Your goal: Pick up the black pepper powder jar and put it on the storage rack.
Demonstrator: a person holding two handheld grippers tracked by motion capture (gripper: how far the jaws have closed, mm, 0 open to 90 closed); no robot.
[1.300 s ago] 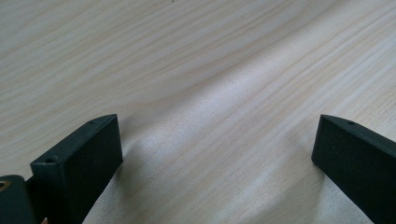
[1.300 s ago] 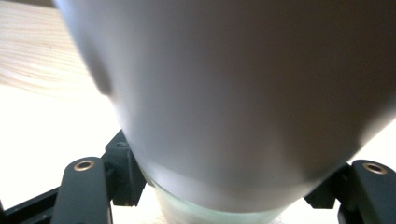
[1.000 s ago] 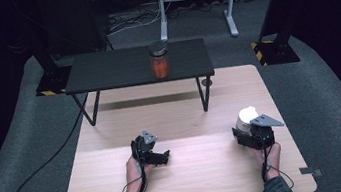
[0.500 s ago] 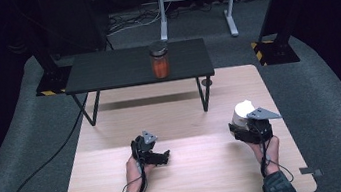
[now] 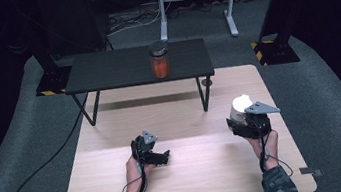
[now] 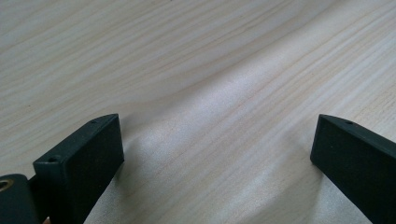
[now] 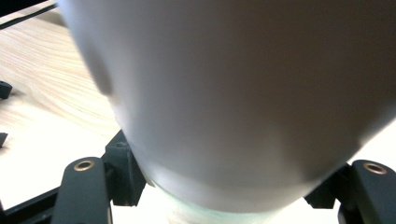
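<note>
Right gripper view had the right claw clamped on the base of a white cup, so the pickup looked done, with the cup held over the right side of the wooden surface. Left claw lay wide open and empty on that surface. Carrying and setting the cup down looked left, perhaps on the black shelf by the jar.

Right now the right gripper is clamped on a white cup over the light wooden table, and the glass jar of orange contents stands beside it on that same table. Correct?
Not quite. The right gripper is clamped on the white cup over the light wooden table, but the glass jar of orange contents stands apart on the low black table behind, as the high view shows.
</note>
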